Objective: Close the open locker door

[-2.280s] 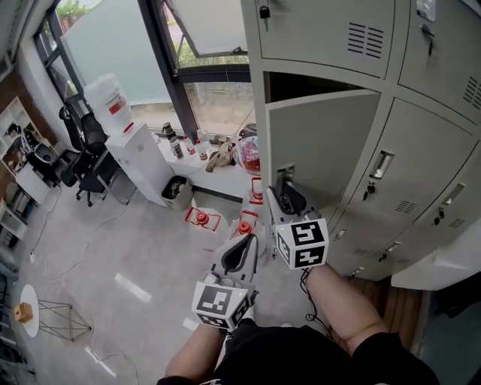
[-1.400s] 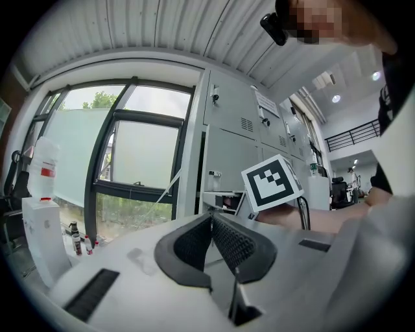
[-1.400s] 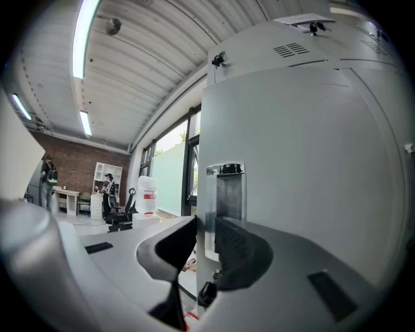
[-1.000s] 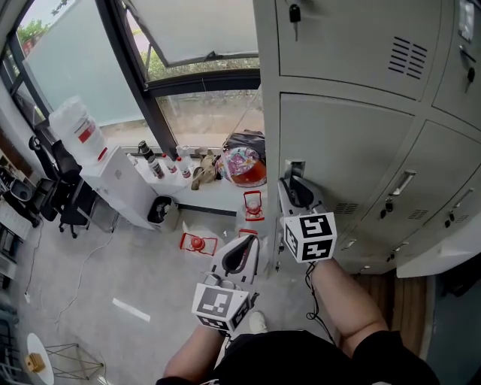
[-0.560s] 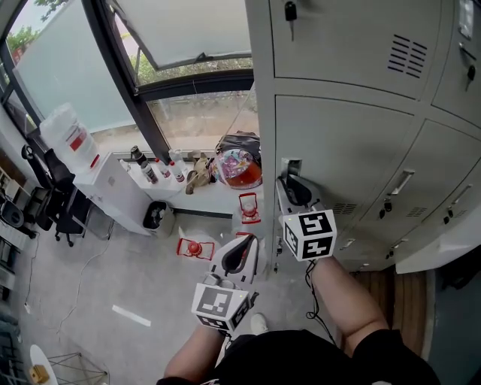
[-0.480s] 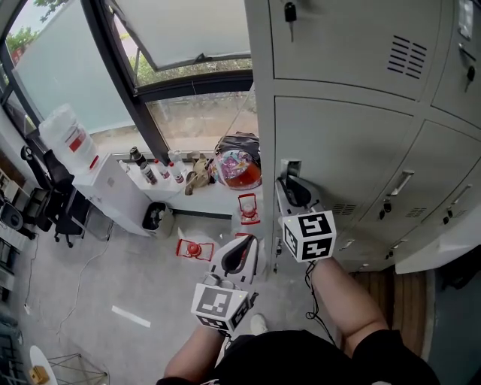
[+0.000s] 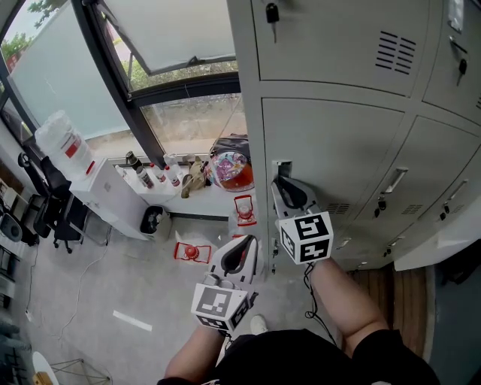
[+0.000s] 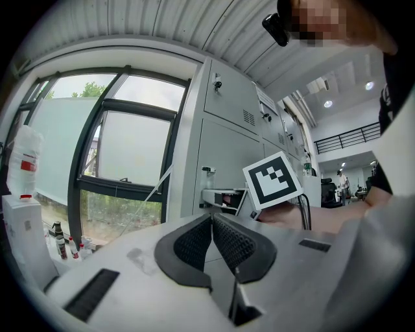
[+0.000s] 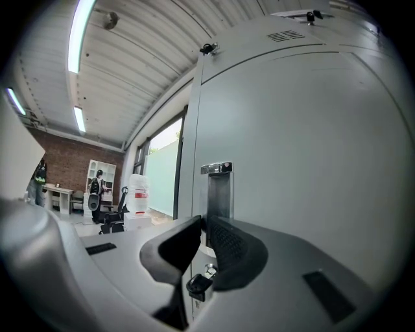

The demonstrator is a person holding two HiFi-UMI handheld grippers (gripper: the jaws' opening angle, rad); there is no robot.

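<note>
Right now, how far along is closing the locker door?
Done: the locker door sits flush with its neighbours. In hand: the right gripper is at the door handle, jaws just been closing, nearly together; whether they pinch it is unclear. The left gripper is shut, idle. Left: only withdrawing, probably.

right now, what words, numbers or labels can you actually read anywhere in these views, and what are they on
No text in any view can be read.
Water jug: red label, print too small to read.
Bottles on the sill: labels too small to read.
Pale tag on the top right locker door: blurred, unreadable.
Marker cubes: black and white square patterns only, no letters or numbers.
</note>
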